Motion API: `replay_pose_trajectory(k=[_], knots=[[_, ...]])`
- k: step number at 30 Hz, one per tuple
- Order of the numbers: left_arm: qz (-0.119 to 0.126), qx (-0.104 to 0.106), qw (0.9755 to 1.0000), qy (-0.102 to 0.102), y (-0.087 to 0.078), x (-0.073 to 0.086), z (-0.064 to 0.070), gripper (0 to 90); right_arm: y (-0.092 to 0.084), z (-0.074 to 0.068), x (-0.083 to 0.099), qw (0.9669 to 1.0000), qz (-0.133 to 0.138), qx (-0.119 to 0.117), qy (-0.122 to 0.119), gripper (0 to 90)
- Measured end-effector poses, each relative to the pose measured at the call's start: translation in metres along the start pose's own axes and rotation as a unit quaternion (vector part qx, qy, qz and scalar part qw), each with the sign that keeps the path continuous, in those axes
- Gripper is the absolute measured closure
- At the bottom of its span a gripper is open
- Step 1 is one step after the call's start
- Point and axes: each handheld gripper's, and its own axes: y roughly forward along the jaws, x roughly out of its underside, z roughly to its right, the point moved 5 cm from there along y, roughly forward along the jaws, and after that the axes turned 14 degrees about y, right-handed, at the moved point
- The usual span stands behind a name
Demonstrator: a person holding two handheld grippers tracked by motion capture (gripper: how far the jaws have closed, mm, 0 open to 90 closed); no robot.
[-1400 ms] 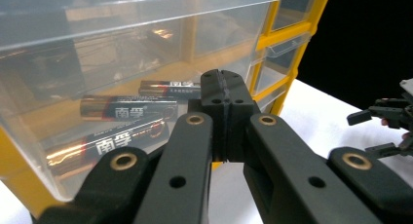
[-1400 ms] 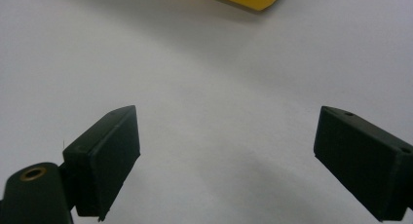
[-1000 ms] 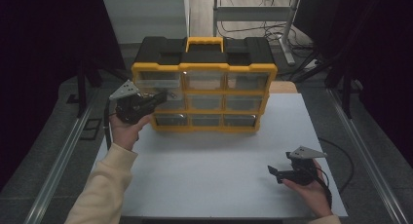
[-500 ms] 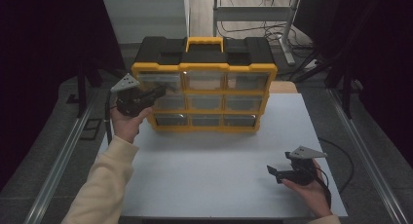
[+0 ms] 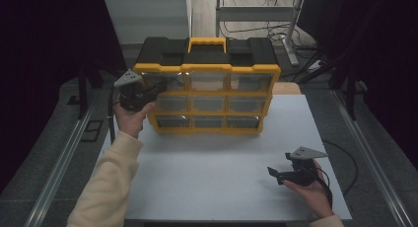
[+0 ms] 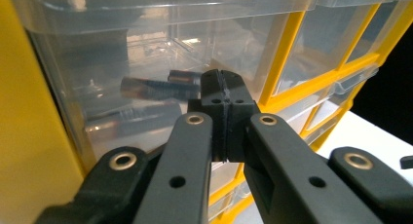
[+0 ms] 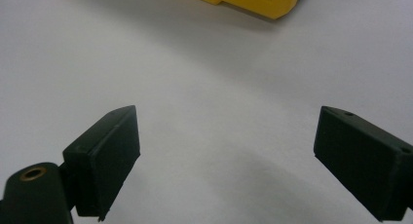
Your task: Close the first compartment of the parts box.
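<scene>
White tabletop in a dark room, with a yellow organizer standing upright at the upper middle of the frame, long axis running left-right, drawers facing the person. Left gripper, jaws pinched together, sits at its top-left clear drawer. Right gripper, lower right, gapes wide over bare table.

The left tool has travelled up the left side of the yellow drawer organizer, from the middle row of clear drawers to the top-left drawer. Its closed tips now sit at that drawer's front. The hand and cream sleeve behind it have stretched farther across the bench.
</scene>
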Motion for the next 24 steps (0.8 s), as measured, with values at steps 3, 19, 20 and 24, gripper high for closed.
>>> replay_pose_trajectory(k=[3,19,20,24], knots=[[0.001,0.001,1.0000,0.002,0.000,0.001,0.000,90.0,-0.002,0.000,0.000,1.0000,0.004,0.001,0.001,10.0],[0.005,0.043,0.9980,0.045,-0.042,0.028,0.039,66.7,-0.004,0.000,0.001,1.0000,0.002,0.009,0.001,10.0],[0.001,0.043,0.9978,0.051,-0.045,0.031,0.043,55.5,-0.004,0.001,0.001,0.9999,0.002,0.010,0.001,10.0],[-0.008,0.041,0.9977,0.053,-0.056,0.042,0.055,30.6,-0.004,0.001,0.001,0.9999,0.002,0.013,0.001,10.0]])
